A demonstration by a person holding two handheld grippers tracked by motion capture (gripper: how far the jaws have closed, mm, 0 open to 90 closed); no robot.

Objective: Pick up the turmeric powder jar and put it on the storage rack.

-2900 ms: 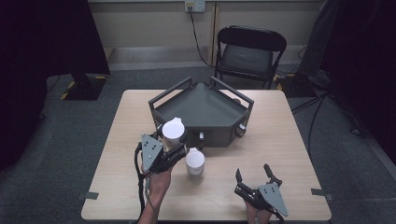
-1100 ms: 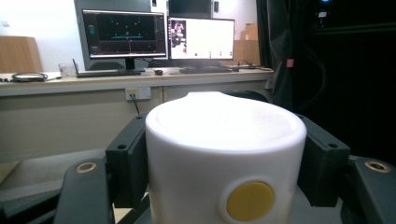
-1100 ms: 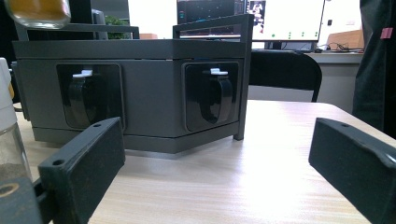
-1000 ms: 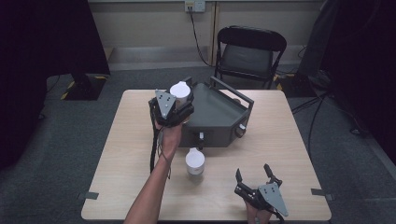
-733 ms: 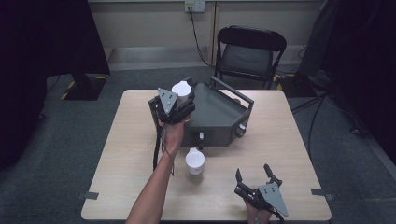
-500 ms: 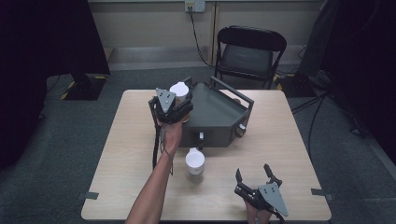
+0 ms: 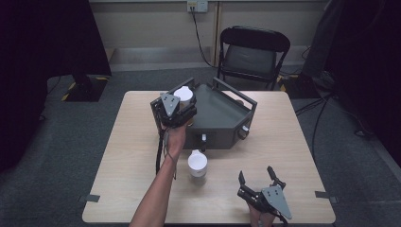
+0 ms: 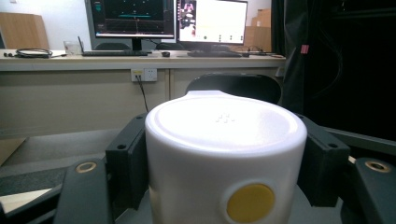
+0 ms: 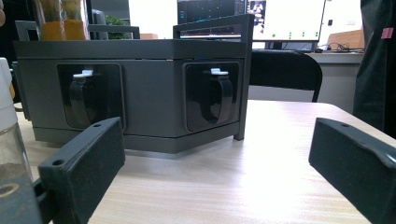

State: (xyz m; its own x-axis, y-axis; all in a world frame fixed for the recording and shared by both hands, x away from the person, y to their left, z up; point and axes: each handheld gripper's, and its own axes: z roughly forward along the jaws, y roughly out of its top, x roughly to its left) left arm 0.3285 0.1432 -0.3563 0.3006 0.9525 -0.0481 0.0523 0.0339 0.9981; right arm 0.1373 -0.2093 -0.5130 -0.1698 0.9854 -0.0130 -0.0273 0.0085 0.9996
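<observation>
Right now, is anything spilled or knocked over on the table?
Nothing stands out. The white-capped jar stands upright on the table, the grey tray sits flat, and the left gripper holds another white-capped jar upright over the tray's corner. No spill is visible.

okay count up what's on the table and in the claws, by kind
White-lidded jars: 2, one standing on the table, one gripped by the left claw.
Grey tray: 1.
Claws: 2, counting the open right claw.
Total: 5.
</observation>
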